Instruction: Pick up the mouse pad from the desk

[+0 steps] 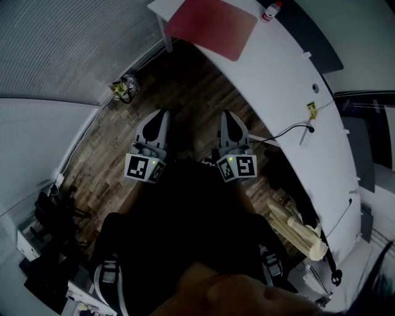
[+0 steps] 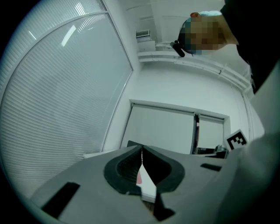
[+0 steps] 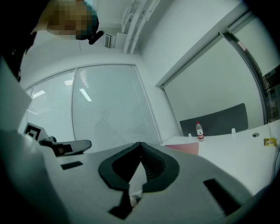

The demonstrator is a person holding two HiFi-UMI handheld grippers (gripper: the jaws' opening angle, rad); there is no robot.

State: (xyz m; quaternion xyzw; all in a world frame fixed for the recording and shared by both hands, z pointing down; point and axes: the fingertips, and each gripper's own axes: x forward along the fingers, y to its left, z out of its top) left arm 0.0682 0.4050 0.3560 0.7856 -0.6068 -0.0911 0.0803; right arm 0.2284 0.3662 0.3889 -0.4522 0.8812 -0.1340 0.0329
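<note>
Left claw (image 1: pixel 162 115) and right claw (image 1: pixel 227 117): I hold both closed and empty, level above the wooden floor (image 1: pixel 185 80). Ahead, the red mouse pad (image 1: pixel 213 24) lies on the white counter (image 1: pixel 290 86), near a bottle (image 1: pixel 270 11).

My head camera looks steeply down at the counter (image 1: pixel 290 80). Both gripper cameras face level, sharing its distant mouse pad (image 1: pixel 213 24).

The left gripper (image 1: pixel 160 116) and the right gripper (image 1: pixel 228 116) were held level and parallel, side by side and apart, pointing the same way, each with its jaws pressed together, marker cubes nearest the person's body
</note>
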